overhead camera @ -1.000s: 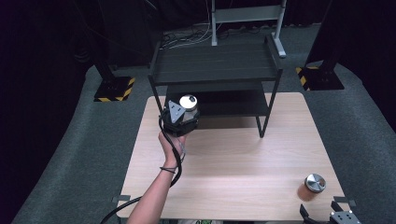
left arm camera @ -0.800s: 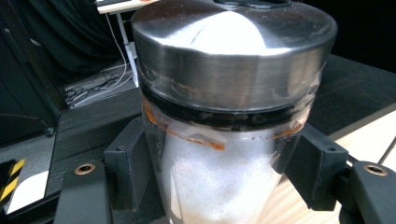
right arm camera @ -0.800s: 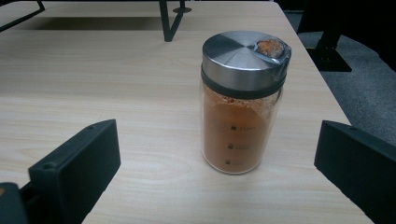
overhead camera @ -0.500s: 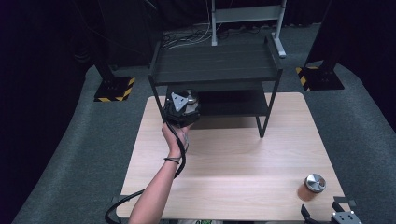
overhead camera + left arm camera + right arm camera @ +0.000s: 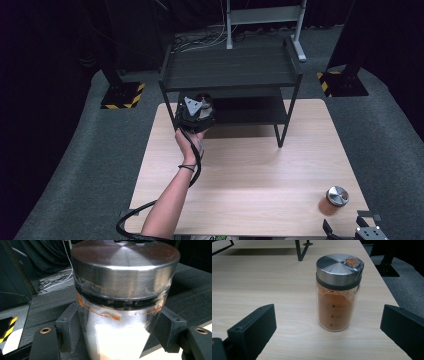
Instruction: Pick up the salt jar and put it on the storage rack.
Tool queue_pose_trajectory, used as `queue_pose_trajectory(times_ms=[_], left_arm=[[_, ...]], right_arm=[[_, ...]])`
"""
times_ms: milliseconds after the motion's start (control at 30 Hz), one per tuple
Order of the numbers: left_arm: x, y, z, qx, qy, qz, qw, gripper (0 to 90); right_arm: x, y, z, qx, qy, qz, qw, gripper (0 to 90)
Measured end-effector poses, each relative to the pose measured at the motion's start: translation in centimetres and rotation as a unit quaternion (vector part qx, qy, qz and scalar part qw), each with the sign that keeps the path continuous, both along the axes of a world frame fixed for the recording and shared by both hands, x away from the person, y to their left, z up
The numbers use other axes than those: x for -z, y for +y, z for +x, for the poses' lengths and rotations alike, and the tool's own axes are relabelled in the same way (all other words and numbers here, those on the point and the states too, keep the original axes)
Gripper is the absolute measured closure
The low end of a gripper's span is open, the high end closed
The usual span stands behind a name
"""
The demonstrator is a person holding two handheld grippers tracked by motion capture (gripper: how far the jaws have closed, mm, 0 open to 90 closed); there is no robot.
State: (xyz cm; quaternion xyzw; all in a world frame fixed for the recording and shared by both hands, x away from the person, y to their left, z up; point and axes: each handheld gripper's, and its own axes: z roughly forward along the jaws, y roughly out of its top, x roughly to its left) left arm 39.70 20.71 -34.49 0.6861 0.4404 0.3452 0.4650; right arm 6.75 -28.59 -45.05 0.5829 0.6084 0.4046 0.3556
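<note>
My left gripper point(image 5: 120, 326) is shut on a glass jar point(image 5: 125, 290) with a brushed steel lid and pale contents, its pads pressed on both sides below the lid. In the high view this gripper point(image 5: 202, 104) holds the jar point(image 5: 205, 95) at the left front of the black rack's lower shelf point(image 5: 250, 110), half under the top shelf. A second jar point(image 5: 337, 302), full of orange powder under a steel lid, stands on the table near the right front corner point(image 5: 334, 200). My right gripper point(image 5: 328, 317) is open, jaws wide to either side of it and clear of the glass.
The black two-level rack point(image 5: 230, 75) stands across the back of the light wooden table point(image 5: 250, 165). A person's forearm point(image 5: 175, 195) reaches in from the bottom, with the cable looped beside it. Grey carpet and dark stands with yellow-black bases point(image 5: 120, 95) surround the table.
The left hand has carried its jar forward, away from the person, from in front of the rack to its lower shelf. The orange jar and right gripper have kept still.
</note>
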Motion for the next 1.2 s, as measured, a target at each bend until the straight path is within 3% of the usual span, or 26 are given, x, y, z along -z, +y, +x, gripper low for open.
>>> queue_pose_trajectory(times_ms=[367,533,633,867,1000,1033,1200], left_arm=[[0.1,-0.7,0.4,-0.005,-0.005,-0.001,1.0000,31.0],[0.4,-1.1,0.6,-0.011,-0.009,-0.013,0.9998,31.1],[0.3,-1.1,0.8,-0.008,-0.004,-0.005,0.9999,31.1],[0.6,-1.2,1.4,-0.013,-0.001,-0.023,0.9996,31.0],[0.3,-1.0,1.7,-0.009,0.009,-0.018,0.9998,31.1],[0.5,-1.2,1.8,-0.012,0.006,-0.030,0.9995,31.1],[0.5,-1.2,2.1,-0.012,0.013,-0.034,0.9993,31.1]], right_arm=[[0.0,0.0,0.1,0.000,0.003,0.002,1.0000,0.0],[0.1,0.0,0.1,0.001,0.005,0.003,1.0000,0.0],[0.1,0.0,0.2,0.000,0.006,0.002,1.0000,0.0],[0.2,0.0,0.3,0.001,0.010,0.002,0.9999,0.0],[0.2,0.0,0.4,0.000,0.011,0.002,0.9999,0.0],[0.2,0.0,0.4,0.000,0.011,0.002,0.9999,0.0],[0.2,-0.1,0.4,0.001,0.012,0.004,0.9999,0.0]])
